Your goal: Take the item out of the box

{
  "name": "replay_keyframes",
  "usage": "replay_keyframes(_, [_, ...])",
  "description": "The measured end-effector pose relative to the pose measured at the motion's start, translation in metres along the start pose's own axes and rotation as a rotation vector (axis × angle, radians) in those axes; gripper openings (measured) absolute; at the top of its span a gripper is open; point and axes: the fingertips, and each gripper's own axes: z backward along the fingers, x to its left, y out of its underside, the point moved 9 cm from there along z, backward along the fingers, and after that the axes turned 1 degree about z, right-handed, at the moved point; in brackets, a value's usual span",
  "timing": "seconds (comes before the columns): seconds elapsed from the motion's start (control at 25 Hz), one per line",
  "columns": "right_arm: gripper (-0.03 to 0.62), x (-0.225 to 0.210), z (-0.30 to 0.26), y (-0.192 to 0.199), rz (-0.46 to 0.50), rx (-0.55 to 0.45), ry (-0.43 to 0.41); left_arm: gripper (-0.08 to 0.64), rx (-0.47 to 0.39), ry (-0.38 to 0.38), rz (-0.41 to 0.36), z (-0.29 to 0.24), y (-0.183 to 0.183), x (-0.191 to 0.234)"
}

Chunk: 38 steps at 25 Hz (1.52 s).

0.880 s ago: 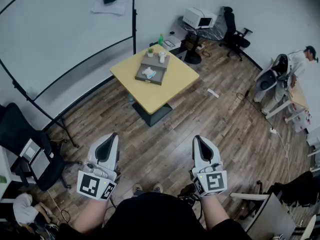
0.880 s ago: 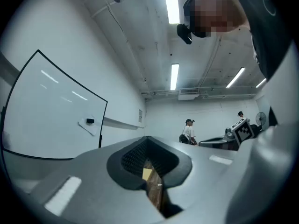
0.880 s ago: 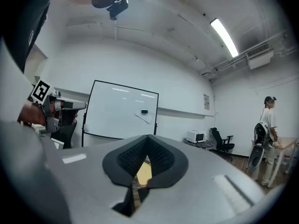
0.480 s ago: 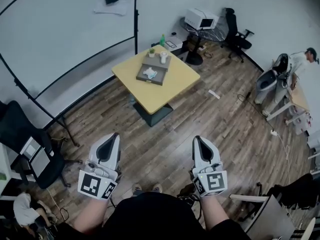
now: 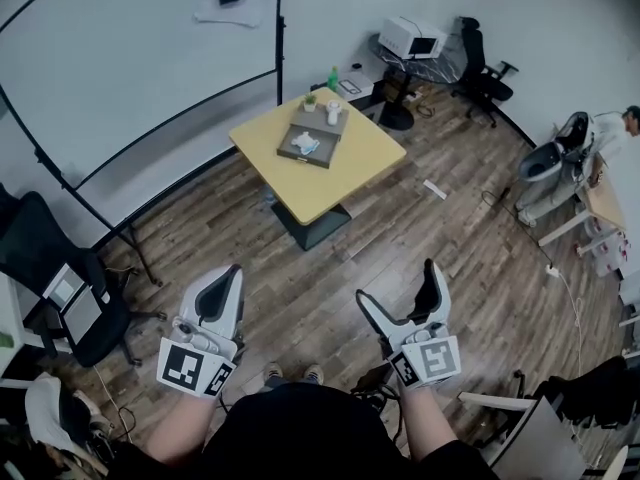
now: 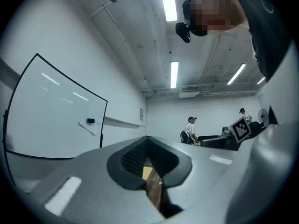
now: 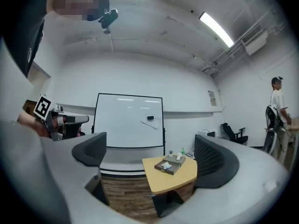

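**A:** How much room is there to move?

**B:** Plenty. Bare wood floor (image 5: 330,268) runs from the person's feet to the yellow table (image 5: 350,163), which stands well apart from both tongs. A whiteboard (image 5: 130,58) lines the left side.

**A:** Count things for me.

**B:** One table. On it sits one open box (image 5: 293,154) with one white item (image 5: 307,145) lying inside (pale, crumpled-looking). Toward the table's far edge stand one small plant (image 5: 310,100) and one green bottle (image 5: 333,76).

**A:** And the tongs?

**B:** The left gripper (image 5: 225,283) has its jaws drawn in to a narrow slit with nothing in it. The right gripper (image 5: 397,283) is spread wide and empty.

**A:** Any writing?

**B:** Only square black-and-white markers on the left cube (image 5: 190,368) and the right cube (image 5: 430,360). A wall notice (image 7: 212,97) is too small to read.
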Motion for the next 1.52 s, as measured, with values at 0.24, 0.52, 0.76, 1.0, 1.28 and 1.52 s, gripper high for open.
replay_keyframes(0.24, [0.583, -0.016, 0.002, 0.001, 0.012, 0.0, 0.003, -0.002, 0.018, -0.008, -0.019, -0.005, 0.003, -0.009])
replay_keyframes(0.52, [0.583, -0.04, 0.0, 0.007, -0.007, -0.016, -0.026, -0.002, 0.022, -0.033, -0.052, -0.022, 0.008, -0.024])
replay_keyframes(0.76, [0.582, -0.057, -0.022, 0.014, 0.0, -0.028, -0.064, -0.002, 0.016, -0.063, -0.058, -0.042, 0.015, -0.022])
replay_keyframes(1.0, [0.582, -0.073, -0.066, 0.024, 0.007, -0.019, -0.071, -0.002, 0.004, -0.06, -0.05, -0.077, 0.031, 0.005])
replay_keyframes(1.28, [0.581, -0.096, -0.156, 0.036, 0.056, 0.001, -0.048, -0.002, -0.016, -0.043, -0.002, -0.157, 0.06, 0.077])
replay_keyframes(1.52, [0.581, -0.115, -0.281, 0.024, 0.095, 0.024, -0.031, -0.002, -0.028, 0.008, 0.005, -0.26, 0.058, 0.177])
